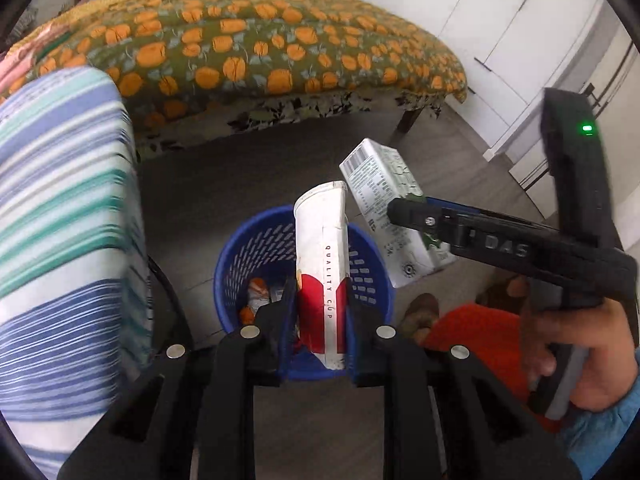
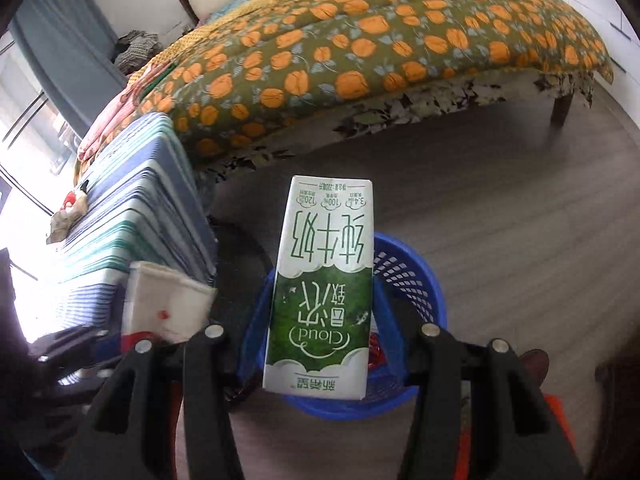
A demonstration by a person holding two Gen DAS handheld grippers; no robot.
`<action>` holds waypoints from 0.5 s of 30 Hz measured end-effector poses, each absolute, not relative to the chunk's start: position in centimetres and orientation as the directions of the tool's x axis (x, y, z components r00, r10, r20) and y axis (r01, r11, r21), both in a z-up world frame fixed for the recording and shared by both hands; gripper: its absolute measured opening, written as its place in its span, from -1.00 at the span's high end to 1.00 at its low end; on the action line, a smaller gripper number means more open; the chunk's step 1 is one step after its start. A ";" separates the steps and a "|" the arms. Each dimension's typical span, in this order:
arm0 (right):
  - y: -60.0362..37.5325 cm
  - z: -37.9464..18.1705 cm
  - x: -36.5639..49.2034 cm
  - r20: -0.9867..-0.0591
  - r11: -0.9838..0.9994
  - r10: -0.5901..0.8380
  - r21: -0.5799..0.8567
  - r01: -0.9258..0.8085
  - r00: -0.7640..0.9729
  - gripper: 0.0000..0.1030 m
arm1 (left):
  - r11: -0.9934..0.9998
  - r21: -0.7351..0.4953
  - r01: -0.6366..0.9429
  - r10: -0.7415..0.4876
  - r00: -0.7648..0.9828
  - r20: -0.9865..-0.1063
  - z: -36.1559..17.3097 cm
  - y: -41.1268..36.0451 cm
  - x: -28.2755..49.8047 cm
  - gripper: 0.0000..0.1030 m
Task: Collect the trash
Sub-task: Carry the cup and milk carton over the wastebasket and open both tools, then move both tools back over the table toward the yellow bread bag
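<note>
The left tool [image 1: 320,316] was clamped on a flattened paper cup [image 1: 322,264], and the right tool [image 2: 320,332] gripped a milk carton [image 2: 324,284]. Both hung above a blue basket [image 1: 240,256] with some wrappers inside. A striped cloth [image 1: 60,220] was close at the left. Farther back stood a bed [image 1: 240,48] with an orange-flowered quilt.

Bed [image 2: 360,60] with orange-flowered quilt, grey wood floor [image 2: 500,208], white cupboards [image 1: 500,20]

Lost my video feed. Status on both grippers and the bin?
Left gripper shut on flattened paper cup. Right gripper shut on milk carton. Both over blue basket, trash already inside. Nothing blocking the drop.
</note>
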State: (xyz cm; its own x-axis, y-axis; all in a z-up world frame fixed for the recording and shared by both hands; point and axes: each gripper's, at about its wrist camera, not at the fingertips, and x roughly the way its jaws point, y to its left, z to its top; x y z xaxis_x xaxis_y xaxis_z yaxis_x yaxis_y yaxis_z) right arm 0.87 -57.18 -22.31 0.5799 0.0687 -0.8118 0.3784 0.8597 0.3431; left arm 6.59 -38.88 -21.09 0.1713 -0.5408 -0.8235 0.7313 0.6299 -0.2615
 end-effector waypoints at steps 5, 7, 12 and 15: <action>-58.8 -24.6 1.6 -0.818 0.842 0.104 0.375 0.388 0.566 -0.41 | 0.663 -0.245 0.708 -0.508 0.185 -0.841 -24.7 -41.5 8.5 0.07; -59.4 -25.1 1.4 -0.821 0.822 0.104 0.389 0.416 0.562 -0.51 | 0.681 -0.230 0.696 -0.489 0.197 -0.850 -25.3 -41.9 9.1 -0.18; -60.0 -24.2 0.4 -0.806 0.801 0.047 0.383 0.459 0.590 -0.51 | 0.681 -0.210 0.701 -0.514 0.253 -0.820 -23.8 -39.8 8.0 -0.67; -59.6 -23.8 0.1 -0.810 0.809 -0.012 0.337 0.481 0.587 -0.52 | 0.648 -0.214 0.731 -0.553 0.258 -0.792 -21.4 -38.0 6.5 -0.74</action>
